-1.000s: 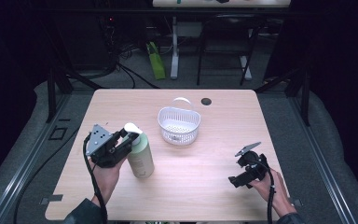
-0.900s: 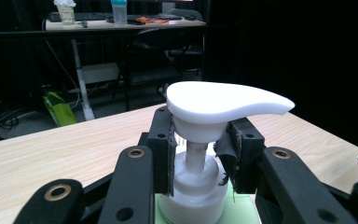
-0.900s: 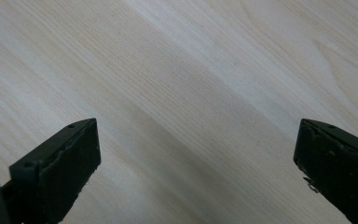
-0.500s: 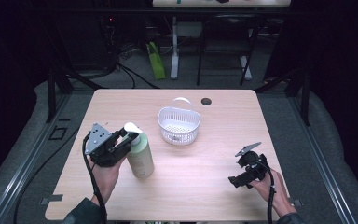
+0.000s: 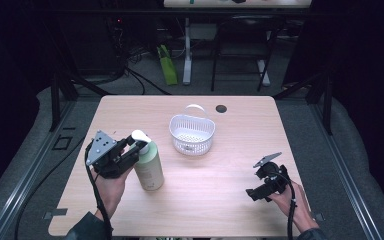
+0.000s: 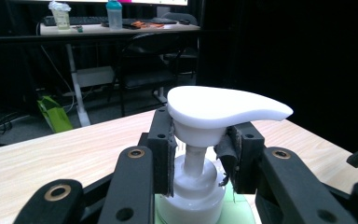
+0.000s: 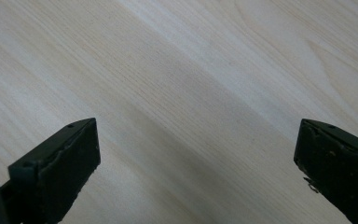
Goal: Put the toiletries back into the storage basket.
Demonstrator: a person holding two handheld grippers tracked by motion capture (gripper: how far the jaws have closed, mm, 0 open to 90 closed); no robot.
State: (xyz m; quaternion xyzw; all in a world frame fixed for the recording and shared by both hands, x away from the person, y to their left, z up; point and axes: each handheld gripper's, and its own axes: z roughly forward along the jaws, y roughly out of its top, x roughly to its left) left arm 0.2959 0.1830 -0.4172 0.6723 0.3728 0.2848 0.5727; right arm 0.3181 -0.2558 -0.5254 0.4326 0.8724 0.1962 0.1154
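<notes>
A pale green pump bottle with a white pump head stands upright on the left half of the wooden table. My left gripper comes at it from the left, shut on the pump's neck just under the head. In the left gripper view the two pads press both sides of the white stem below the pump head. Near the table's front right, my right gripper is held low over bare wood. Its jaws stand wide apart with nothing between them, as the right gripper view shows.
A white perforated basket with a raised handle stands at mid-table, behind and to the right of the bottle. A small black round cap or hole lies near the far edge. Desk legs, cables and a green bag sit on the floor beyond.
</notes>
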